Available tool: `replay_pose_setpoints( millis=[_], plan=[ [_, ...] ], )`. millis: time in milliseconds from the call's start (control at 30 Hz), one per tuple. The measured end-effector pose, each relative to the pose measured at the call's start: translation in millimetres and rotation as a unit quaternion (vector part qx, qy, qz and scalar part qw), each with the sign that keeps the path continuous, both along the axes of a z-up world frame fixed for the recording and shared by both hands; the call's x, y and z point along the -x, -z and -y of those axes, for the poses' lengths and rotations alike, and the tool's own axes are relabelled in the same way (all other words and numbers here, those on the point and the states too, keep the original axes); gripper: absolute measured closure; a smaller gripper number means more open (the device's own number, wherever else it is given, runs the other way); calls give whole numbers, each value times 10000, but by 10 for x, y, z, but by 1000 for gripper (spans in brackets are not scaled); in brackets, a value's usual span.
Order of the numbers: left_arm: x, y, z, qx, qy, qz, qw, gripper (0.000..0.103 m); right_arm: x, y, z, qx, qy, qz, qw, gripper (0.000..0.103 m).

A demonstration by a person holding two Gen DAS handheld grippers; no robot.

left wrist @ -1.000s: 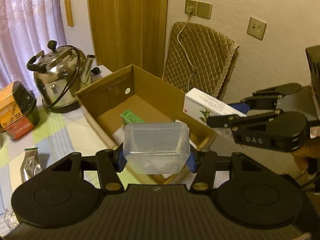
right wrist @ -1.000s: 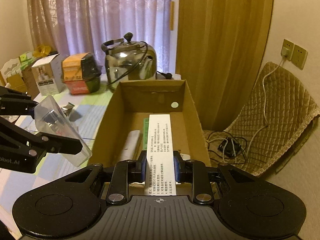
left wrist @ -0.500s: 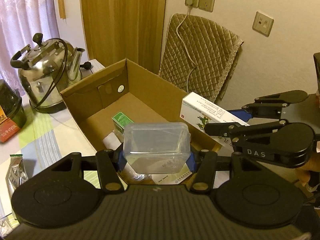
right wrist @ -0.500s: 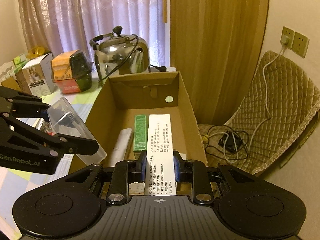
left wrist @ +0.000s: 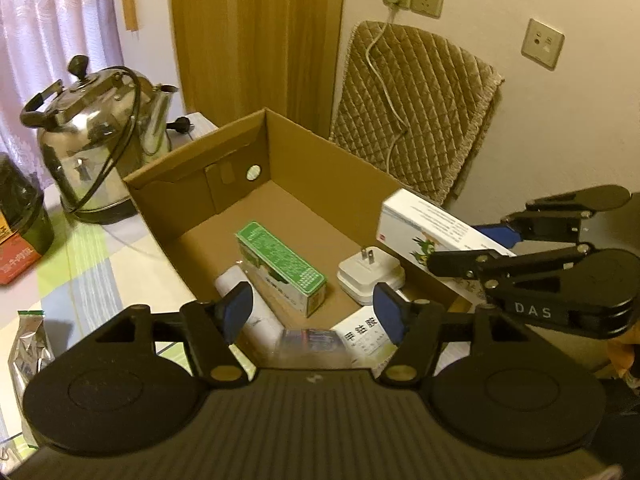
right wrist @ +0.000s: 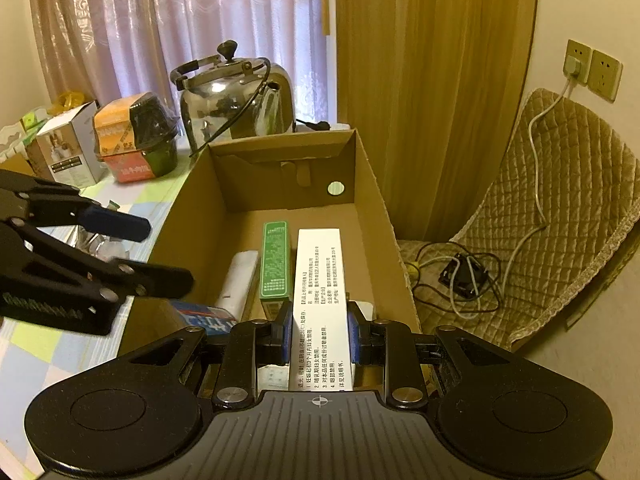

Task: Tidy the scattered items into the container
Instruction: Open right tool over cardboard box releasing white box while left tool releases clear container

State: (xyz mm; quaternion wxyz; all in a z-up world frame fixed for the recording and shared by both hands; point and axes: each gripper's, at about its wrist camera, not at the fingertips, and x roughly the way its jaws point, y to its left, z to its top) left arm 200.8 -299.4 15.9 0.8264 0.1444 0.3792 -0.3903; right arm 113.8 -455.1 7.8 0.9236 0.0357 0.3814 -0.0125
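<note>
Right wrist view shows your right gripper (right wrist: pixel 319 334) with its jaws clamped on the white medicine box (right wrist: pixel 320 304), long axis pointing straight ahead over the cardboard box (right wrist: pixel 200 216), so it only needs lowering beside the green carton (right wrist: pixel 275 258). Your left gripper (left wrist: pixel 312 312) hangs over the near end, jaws wide and empty. The right gripper's body reads "DAS".

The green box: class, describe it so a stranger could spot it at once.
Find the open cardboard box beside the steel kettle. On its floor a long green box lies between a white roll and a white plug adapter. It alone is green.
</note>
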Motion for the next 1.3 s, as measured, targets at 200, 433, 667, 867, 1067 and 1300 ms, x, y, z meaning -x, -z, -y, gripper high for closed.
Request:
replay_pose_setpoints(
  millis=[200,433,667,867,1067,1300],
  plan=[
    [17,-27,-212,2,-187,17,9998,41,7,-6,-42,2,-35,5,10000,74],
    [109,-59,-350,40,-275,17,9996,41,-28,-32,-111,13,-93,37,9999,74],
    [138,-68,-387,95,-291,14,9995,41,-104,-33,-149,33,-129,40,9999,74],
    [148,-79,-401,131,-319,54,9994,41,-183,-42,-170,-16,-146,213,9997,74],
    [140,-51,-450,107,-373,47,9992,40,-229,-54,-197,16,-171,281,9995,74],
    [176,-31,-569,94,-463,37,9989,37,-78,-36,-146,-88,2,294,9995,74]
  ],
)
